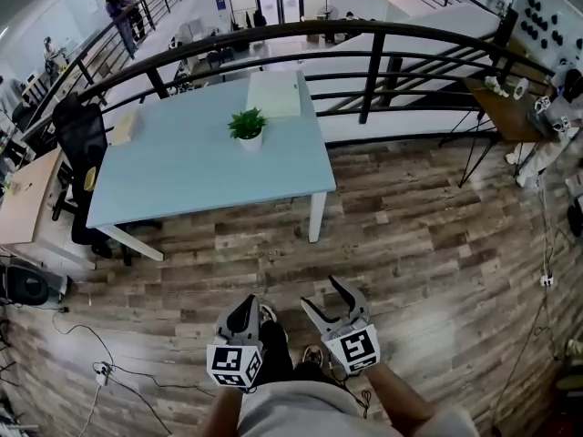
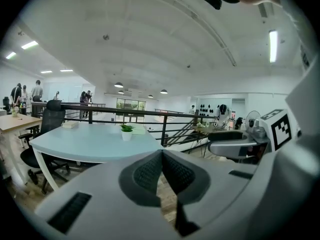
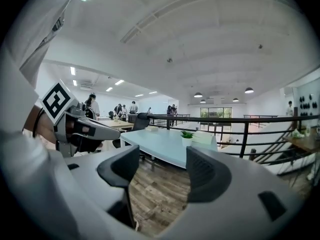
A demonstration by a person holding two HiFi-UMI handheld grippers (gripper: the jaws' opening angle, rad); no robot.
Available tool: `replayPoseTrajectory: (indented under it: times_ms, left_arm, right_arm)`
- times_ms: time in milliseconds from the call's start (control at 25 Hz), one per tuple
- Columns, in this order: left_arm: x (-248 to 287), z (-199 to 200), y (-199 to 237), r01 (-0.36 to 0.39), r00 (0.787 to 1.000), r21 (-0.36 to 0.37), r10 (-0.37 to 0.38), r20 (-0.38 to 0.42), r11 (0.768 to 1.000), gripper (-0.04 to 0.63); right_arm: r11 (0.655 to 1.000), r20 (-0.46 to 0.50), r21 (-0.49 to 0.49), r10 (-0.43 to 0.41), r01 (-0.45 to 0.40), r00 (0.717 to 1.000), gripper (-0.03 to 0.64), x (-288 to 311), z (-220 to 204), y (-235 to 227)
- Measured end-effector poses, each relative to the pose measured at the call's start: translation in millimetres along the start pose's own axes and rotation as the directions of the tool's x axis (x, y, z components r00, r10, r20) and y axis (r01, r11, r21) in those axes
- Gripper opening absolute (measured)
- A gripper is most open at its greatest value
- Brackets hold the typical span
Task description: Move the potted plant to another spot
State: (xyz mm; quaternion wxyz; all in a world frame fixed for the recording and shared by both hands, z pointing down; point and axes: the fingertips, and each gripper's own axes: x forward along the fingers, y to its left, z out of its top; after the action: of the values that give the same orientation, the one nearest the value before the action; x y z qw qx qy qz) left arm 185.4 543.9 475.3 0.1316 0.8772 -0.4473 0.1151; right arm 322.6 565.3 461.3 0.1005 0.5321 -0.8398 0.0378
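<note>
potted plant (image 1: 248, 127) on light-blue worktop (image 1: 182, 176), well apart from both claws; L claw (image 1: 243, 306) clenched, empty; R claw (image 1: 325, 300) released, empty

My right gripper (image 3: 161, 166) has its jaws apart and empty, with wood floor (image 3: 160, 199) showing through the gap. Far ahead the potted plant (image 3: 187, 137) stands on the pale blue table (image 3: 160, 149), with a black railing (image 3: 250, 129) to its right. The left gripper (image 3: 75, 126) sits near, at left.
</note>
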Motion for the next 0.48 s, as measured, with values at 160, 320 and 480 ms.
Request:
replayPoseTrajectory:
  times_ms: [160, 320, 480]
  left_arm:
    - [35.9, 2.9, 19.2, 0.051, 0.999, -0.02, -0.051, -0.008, 0.999, 0.011]
    - [72.1, 22.1, 65.4, 0.07, 0.997, -0.034, -0.069, 0.014, 0.997, 0.011]
    - [104.6, 55.4, 126.6, 0.078, 0.996, -0.015, -0.077, 0.035, 0.997, 0.011]
  right_arm:
    - [0.999, -0.005, 0.004, -0.033, 0.033, 0.999, 0.287, 29.1, -5.2, -11.2]
    - [0.999, -0.054, -0.013, -0.051, 0.05, 0.997, 0.287, 74.7, 3.0, -28.8]
    - [0.997, -0.043, 0.0, -0.083, 0.083, 0.996, 0.295, 131.4, 23.6, -41.7]
